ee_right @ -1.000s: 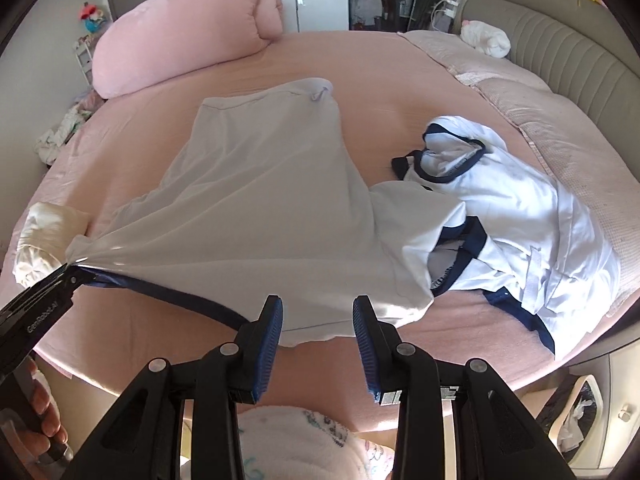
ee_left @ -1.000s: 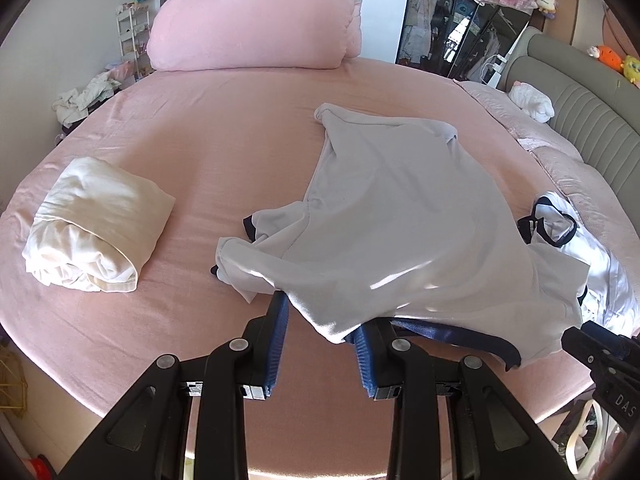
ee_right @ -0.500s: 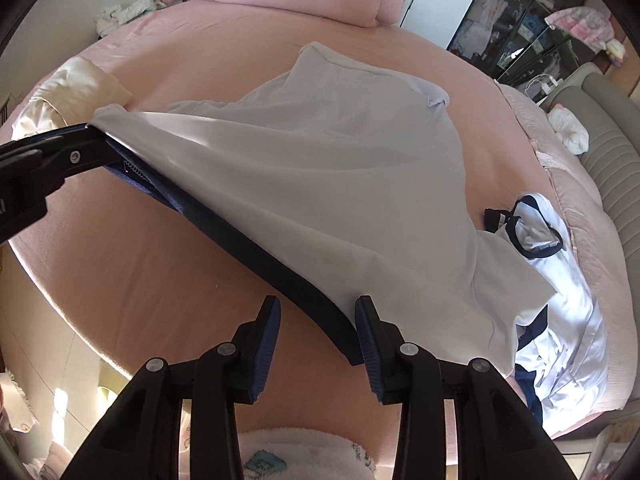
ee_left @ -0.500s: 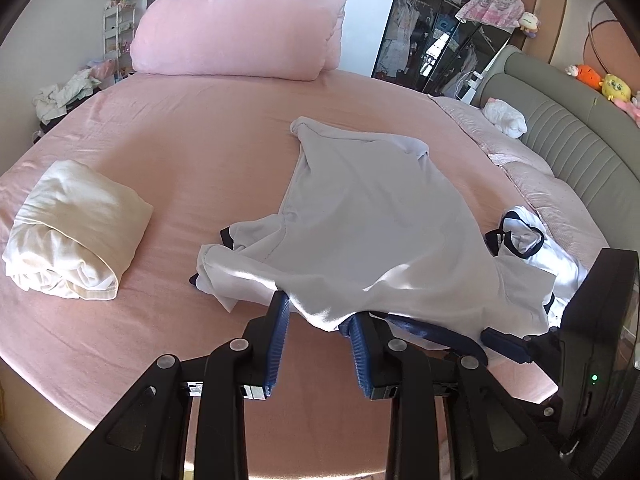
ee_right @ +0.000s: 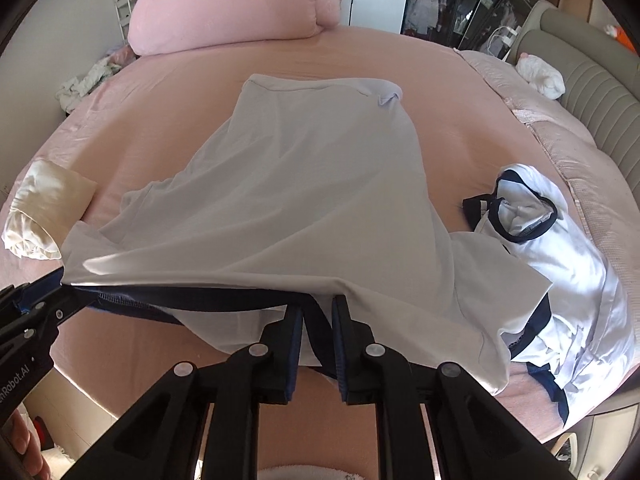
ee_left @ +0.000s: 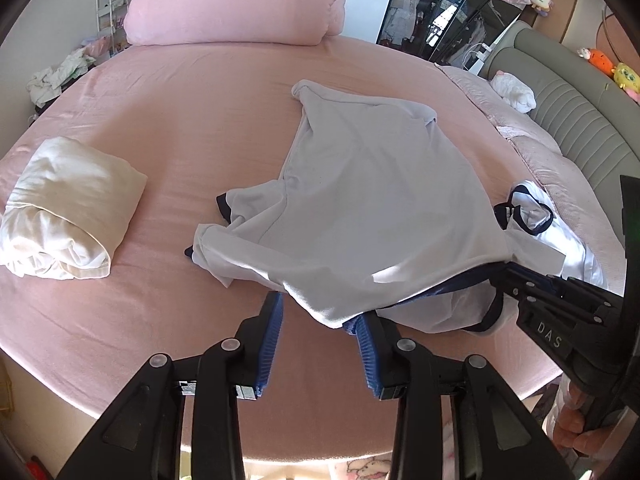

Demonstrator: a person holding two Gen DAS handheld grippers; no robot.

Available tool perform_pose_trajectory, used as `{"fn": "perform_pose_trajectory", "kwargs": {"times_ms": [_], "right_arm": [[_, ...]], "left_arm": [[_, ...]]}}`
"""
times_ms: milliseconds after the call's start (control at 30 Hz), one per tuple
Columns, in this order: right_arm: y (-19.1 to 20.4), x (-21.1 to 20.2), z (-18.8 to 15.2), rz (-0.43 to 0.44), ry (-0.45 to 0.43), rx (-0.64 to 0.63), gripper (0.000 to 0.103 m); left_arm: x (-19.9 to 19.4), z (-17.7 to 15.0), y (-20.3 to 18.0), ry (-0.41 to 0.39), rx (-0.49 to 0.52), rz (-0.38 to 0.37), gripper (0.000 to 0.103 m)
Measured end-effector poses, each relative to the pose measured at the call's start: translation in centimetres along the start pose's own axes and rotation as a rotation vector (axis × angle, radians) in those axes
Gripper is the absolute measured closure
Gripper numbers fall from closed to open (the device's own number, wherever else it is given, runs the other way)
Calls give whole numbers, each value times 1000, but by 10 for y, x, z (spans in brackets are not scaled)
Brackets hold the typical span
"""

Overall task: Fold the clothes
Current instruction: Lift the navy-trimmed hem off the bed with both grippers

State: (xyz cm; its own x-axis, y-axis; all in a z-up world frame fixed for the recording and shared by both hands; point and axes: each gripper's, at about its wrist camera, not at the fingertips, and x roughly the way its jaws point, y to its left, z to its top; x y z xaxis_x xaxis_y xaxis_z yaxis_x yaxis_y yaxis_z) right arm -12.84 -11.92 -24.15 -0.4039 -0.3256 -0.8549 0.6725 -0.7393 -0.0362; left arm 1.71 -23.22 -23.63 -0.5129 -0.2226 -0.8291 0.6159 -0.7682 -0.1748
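Note:
A pale grey shirt with a navy hem lies spread on the pink bed, its near edge lifted. My left gripper has its jaws wide apart; the shirt's near corner drapes over the right fingertip. In the right wrist view the shirt hangs taut between that left gripper and my right gripper. The right gripper is shut on the navy hem. It also shows in the left wrist view as the right gripper at the shirt's right edge.
A white garment with navy trim lies crumpled at the right of the bed. A folded cream cloth sits at the left. A rolled pink duvet lies at the far side, and a grey headboard curves along the right.
My right gripper has gone from open to shut on the shirt's navy hem, and the hem is now stretched between the two grippers. The left gripper's jaws kept the same gap.

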Motion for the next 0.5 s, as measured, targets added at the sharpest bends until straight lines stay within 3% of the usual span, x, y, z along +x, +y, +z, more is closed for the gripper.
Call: {"fn": "perform_pose_trajectory", "kwargs": {"times_ms": [100, 267, 367, 500], "right_arm": [[-10, 0, 7, 10, -12, 27, 90], [-27, -9, 14, 41, -58, 87, 90], [-33, -12, 16, 73, -67, 100, 90], [-36, -11, 15, 102, -70, 100, 90]], "left_arm": [[-5, 3, -3, 13, 5, -20, 56], [-17, 8, -7, 28, 17, -63, 55], [-25, 11, -10, 37, 24, -88, 50], [-25, 20, -25, 36, 102, -165, 47]]}}
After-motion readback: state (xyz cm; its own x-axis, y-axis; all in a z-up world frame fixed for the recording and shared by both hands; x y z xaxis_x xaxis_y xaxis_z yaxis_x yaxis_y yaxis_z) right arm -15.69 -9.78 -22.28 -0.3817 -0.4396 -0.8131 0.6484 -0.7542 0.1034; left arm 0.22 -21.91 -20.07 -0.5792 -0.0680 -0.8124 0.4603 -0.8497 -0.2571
